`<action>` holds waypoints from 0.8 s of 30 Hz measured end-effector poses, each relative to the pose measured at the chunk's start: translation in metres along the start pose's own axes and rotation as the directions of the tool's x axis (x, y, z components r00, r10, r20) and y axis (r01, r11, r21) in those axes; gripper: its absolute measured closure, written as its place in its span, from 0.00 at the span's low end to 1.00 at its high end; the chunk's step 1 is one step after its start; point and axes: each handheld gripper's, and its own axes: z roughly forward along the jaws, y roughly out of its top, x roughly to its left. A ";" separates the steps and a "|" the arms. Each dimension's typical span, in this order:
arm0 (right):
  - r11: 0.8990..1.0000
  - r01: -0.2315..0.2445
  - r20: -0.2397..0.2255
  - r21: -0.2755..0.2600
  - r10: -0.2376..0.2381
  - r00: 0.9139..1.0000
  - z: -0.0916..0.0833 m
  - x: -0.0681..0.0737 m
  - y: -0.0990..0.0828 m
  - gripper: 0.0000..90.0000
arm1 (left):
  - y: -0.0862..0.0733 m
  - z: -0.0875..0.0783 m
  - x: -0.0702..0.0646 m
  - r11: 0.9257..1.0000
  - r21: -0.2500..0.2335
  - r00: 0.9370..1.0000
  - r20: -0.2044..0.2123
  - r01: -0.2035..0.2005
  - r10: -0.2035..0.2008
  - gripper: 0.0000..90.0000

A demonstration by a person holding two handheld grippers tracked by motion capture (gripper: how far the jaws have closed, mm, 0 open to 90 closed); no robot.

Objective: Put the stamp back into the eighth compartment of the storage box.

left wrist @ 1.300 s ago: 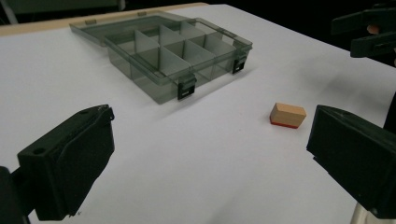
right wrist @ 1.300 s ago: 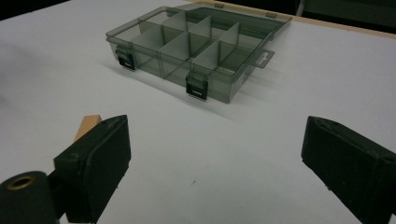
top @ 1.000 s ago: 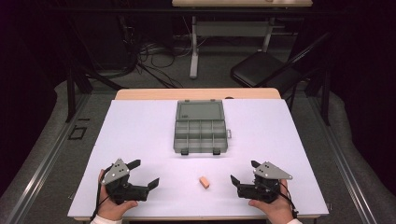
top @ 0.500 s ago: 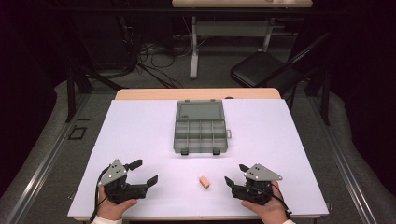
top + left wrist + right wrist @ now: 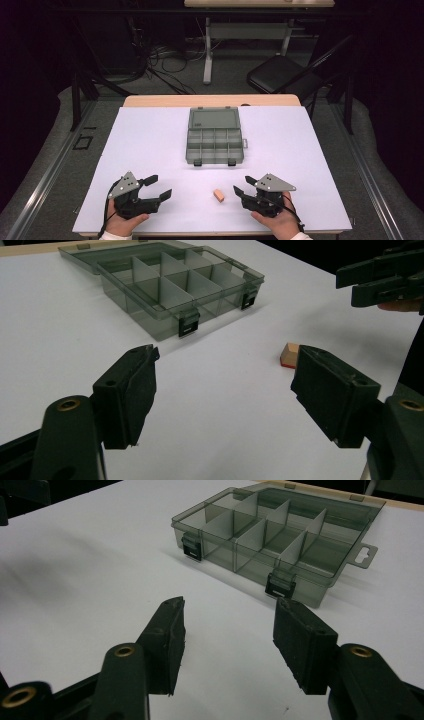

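High view: your left tongs [image 5: 159, 186] rest at the near left of the white bench [image 5: 150, 135], your right tongs [image 5: 241, 184] at the near right, each held in a hand at the bench's front edge. Between them, nearer the right tongs but apart from both, lies a small orange-tan block [image 5: 218, 195]. Both sets of tongs have just been closing, yet nothing sits between the jaws of either; they stand partly parted and grasp nothing. Farther back, near the middle of the bench, a smoky-grey plastic compartment box [image 5: 215, 145] lies with its lid folded open away from you. Left gripper view: the block [image 5: 289, 355] shows just beyond the right-hand jaw, on the bench, untouched. Right gripper view: the box [image 5: 280, 540] lies ahead of the parted jaws, its two black latches facing you and its divided cells empty.
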 end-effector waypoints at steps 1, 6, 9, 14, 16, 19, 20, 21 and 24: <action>1.000 0.006 0.004 0.003 -0.006 1.000 0.001 0.001 0.000 0.53 | 0.000 0.000 0.000 1.000 0.003 1.000 0.001 0.001 -0.001 0.29; 0.999 0.031 -0.005 0.033 -0.031 0.999 0.007 0.005 0.003 0.53 | 0.000 0.000 0.000 1.000 0.003 1.000 -0.001 0.001 -0.001 0.31; 0.997 0.058 -0.006 0.043 -0.058 0.998 0.009 0.011 0.009 0.50 | 0.000 -0.001 0.000 1.000 -0.001 1.000 0.009 0.011 -0.010 0.32; 0.995 0.039 -0.004 0.094 -0.039 0.999 0.015 0.022 0.018 0.43 | -0.001 -0.001 0.001 1.000 -0.019 1.000 -0.002 0.013 -0.013 0.35; 0.994 0.031 -0.001 0.106 -0.031 1.000 0.018 0.024 0.018 0.41 | -0.002 -0.001 0.001 0.999 -0.031 1.000 -0.002 0.021 -0.021 0.35; 0.991 0.019 -0.001 0.133 -0.019 1.000 0.024 0.025 0.017 0.39 | -0.002 -0.002 0.002 0.998 -0.036 0.998 0.023 0.060 -0.059 0.35; 0.990 0.016 0.003 0.143 -0.016 1.000 0.025 0.026 0.016 0.39 | -0.002 -0.002 0.003 0.997 -0.035 0.997 0.035 0.063 -0.062 0.35; 0.989 0.016 0.001 0.144 -0.017 1.000 0.027 0.026 0.015 0.39 | -0.002 -0.001 0.003 0.997 -0.036 0.996 0.045 0.072 -0.071 0.35; 0.988 0.011 0.005 0.155 -0.012 1.000 0.029 0.027 0.013 0.42 | -0.004 0.000 0.003 0.995 -0.013 0.994 0.047 0.098 -0.098 0.35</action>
